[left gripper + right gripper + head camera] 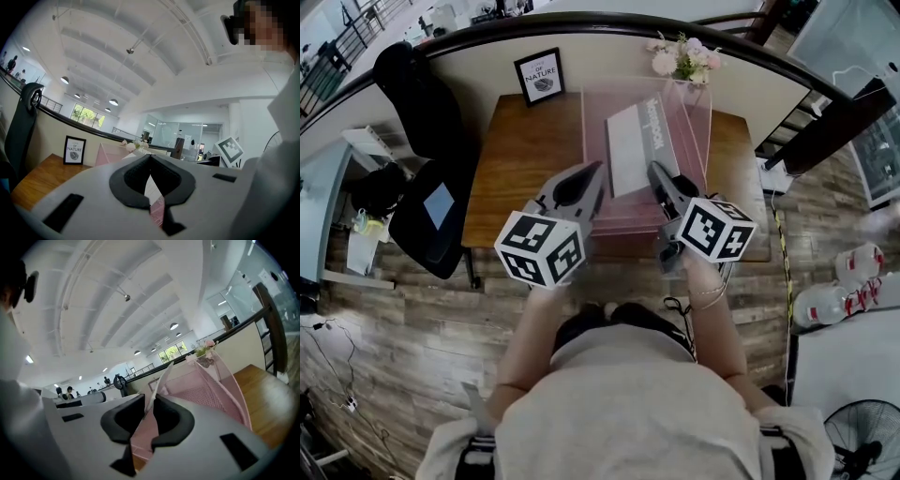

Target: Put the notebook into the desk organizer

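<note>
Since the notebook (636, 141) leans inside the pink organizer (694, 127), with its near edge caught between the jaws of the right gripper (152, 399), the step in hand looks like the release. Those jaws stand narrow, pinching that thin edge. A good finish probably means opening them only once the book rests on the organizer's floor ahead of the tips, then drawing straight back so neither pad drags it out. The left gripper (150, 157) has its 2 jaws together on nothing and could steady the organizer's wall.
</note>
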### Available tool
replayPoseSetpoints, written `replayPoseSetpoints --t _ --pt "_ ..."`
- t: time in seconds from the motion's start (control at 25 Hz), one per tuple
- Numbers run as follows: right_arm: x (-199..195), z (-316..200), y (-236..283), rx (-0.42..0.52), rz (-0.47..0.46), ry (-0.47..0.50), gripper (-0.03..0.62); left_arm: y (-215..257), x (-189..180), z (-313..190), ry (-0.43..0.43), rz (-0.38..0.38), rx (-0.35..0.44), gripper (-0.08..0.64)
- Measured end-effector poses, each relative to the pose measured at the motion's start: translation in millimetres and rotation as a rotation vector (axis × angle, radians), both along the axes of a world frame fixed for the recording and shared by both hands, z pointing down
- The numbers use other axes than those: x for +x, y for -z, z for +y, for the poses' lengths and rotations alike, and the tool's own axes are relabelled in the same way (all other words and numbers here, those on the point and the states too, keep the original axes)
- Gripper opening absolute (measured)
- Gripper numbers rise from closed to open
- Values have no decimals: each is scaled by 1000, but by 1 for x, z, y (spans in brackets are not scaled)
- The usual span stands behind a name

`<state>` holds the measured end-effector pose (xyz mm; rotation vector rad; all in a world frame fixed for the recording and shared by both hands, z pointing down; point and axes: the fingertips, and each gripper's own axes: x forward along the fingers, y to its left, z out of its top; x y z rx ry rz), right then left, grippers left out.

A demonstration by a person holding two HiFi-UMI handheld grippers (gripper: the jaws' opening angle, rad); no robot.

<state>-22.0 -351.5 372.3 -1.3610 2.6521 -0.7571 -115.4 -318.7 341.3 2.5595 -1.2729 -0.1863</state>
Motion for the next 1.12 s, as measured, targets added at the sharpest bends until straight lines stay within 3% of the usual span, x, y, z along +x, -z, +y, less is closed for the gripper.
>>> replayPoseSetpoints --t 0.32,0.92,0.96,1.04,1.12 --pt "5 -7 -11 1 180 -53 92 -1 5 0 -4 10 -2 8" --pt "14 -8 -24 -1 301 -71 152 -10 24 6 -54 2 -28 9" --pt "13 -8 -25 -1 310 -65 174 -11 24 6 -56 2 -28 9" --pt "9 -7 -28 1 338 -44 309 -12 23 7 -58 4 -30 9" --pt "7 -5 -31 0 361 -35 310 -12 22 7 -60 4 -32 9"
